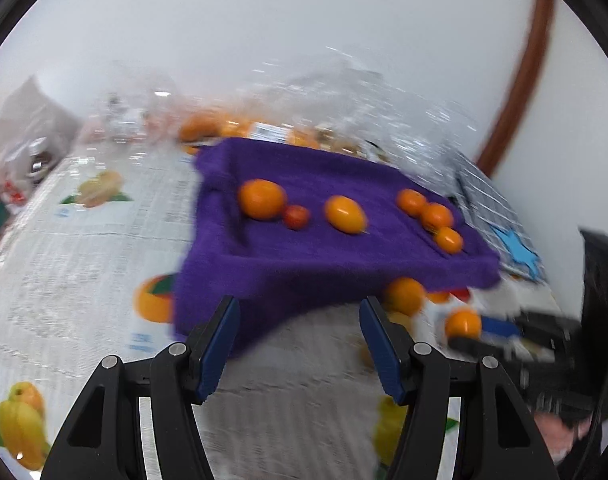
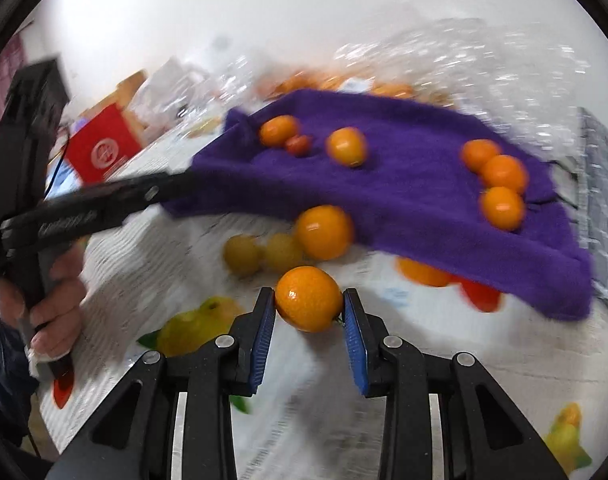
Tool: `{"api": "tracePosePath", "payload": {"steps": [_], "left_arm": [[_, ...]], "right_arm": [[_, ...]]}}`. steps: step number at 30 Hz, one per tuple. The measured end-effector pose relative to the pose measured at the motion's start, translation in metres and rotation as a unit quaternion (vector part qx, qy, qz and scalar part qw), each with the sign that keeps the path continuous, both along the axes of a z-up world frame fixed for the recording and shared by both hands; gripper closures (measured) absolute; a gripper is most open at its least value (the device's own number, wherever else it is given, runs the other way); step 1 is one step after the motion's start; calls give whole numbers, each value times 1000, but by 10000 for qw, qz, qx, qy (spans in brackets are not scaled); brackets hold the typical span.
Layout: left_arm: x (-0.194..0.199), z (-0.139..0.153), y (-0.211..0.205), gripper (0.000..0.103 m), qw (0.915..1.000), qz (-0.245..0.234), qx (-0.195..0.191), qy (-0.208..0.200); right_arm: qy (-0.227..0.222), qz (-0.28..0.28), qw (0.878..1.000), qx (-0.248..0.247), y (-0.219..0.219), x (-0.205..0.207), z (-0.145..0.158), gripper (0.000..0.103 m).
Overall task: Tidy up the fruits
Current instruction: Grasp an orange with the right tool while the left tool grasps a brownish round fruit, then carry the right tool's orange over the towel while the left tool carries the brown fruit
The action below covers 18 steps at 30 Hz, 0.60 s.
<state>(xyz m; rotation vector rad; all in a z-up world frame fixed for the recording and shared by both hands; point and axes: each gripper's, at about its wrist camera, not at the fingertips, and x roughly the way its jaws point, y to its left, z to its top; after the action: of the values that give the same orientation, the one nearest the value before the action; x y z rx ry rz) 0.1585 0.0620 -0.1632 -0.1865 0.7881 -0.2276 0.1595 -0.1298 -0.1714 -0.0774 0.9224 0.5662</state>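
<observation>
- An orange (image 2: 308,298) is pinched between the blue pads (image 2: 263,340) of the right gripper (image 2: 308,312), nearest the right wrist camera, above the fruit-printed tablecloth (image 2: 151,264).
- The left gripper (image 1: 299,340) is seen with its fingers spread and nothing between them, just before the near edge of the purple towel-covered tray (image 1: 328,264).
- On the purple tray, six fruits are seen: a large orange (image 1: 261,199) touching a small red fruit (image 1: 296,217) near the left edge, a single orange (image 1: 344,214) in the middle, and three small oranges (image 1: 436,216) clustered toward the right edge.
- A loose orange (image 2: 324,232) is seen on the tablecloth at the tray's near edge, with two yellowish fruits (image 2: 263,254) just beside it.
- Clear plastic packaging (image 1: 344,92) with more oranges is found behind the tray's far edge, blurred.
- A red carton (image 2: 101,148) is seen toward the table's left edge.
</observation>
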Motion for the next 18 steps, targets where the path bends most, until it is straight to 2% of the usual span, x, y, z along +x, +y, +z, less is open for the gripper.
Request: {"api": "tracePosePath", "payload": {"steps": [6,12,15,17,18], "left_arm": [[2,-8,-32,43,9984,-468,123,304],[6,-14,-42,57,9968,-624,50,506],[7,-18,-46,64,9960,-663,33,600],[9,-21,-50,74,9954,-659,78,686],[10,-22,-51,76,9952,-662,90,719]], "right_arm": [[-188,-851,9962,93,-58,3,7,69],[-36,-1350,9902,347,-98,9,6,69],[-15,-1398,9892,447,-101,11,6,69],[-38,-1384,9895,405,-99,10,6,69],[-46,-1367,9899,373,-97,10,6,69]]}}
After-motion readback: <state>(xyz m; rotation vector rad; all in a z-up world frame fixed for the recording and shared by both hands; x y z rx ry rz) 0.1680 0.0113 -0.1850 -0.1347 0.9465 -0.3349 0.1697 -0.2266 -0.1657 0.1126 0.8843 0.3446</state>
